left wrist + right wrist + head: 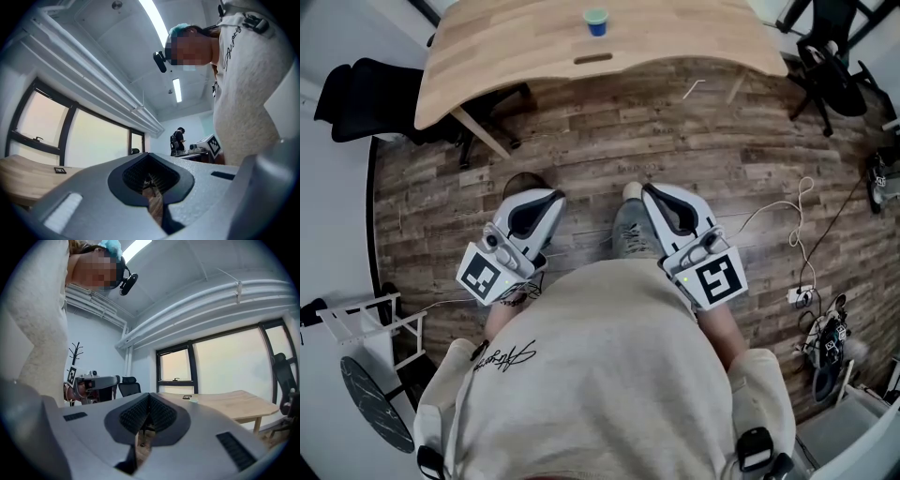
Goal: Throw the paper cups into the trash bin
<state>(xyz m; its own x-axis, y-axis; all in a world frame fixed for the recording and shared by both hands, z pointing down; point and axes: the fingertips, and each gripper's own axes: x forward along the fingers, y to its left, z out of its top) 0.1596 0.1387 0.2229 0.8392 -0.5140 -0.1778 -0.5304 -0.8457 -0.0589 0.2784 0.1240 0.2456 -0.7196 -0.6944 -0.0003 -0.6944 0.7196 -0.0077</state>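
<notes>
Both jaws shut and empty, the cup well ahead on the desk.
My left gripper (546,199) and right gripper (654,193) sit close to my body above the wooden floor (722,141), each with its jaws closed together on nothing. The paper cup (596,21) stands mid-desk (487,56), a little back from the near edge and well apart from both. It looks light, so reaching it with unopened jaws could tip it, and a hard squeeze could crush it. No trash bin shows.

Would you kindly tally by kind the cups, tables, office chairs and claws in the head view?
Paper cup: 1
Wooden table: 1
Black office chairs: 2
Claws, left claw and right claw: 2
Total: 6
</notes>
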